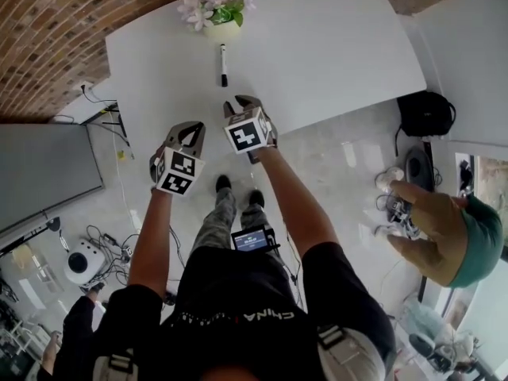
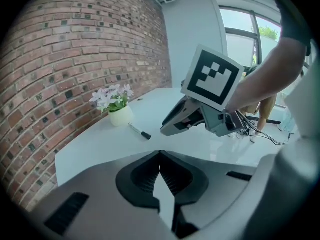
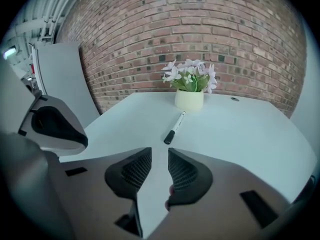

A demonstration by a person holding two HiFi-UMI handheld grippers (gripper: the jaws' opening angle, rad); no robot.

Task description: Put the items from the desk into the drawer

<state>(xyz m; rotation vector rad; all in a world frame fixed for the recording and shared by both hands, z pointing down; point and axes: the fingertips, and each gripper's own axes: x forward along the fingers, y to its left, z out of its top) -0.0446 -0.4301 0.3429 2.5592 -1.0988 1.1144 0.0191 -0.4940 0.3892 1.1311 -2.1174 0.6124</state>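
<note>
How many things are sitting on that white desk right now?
2. A pot of flowers stands at the far edge of the desk, and a pen lies just in front of it. Nothing else shows, and none seems hidden.

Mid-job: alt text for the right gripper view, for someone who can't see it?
The right gripper, jaws slightly apart and empty, points at a black-capped marker lying on the white desk before a flower pot and brick wall. The left gripper shows at left.
</note>
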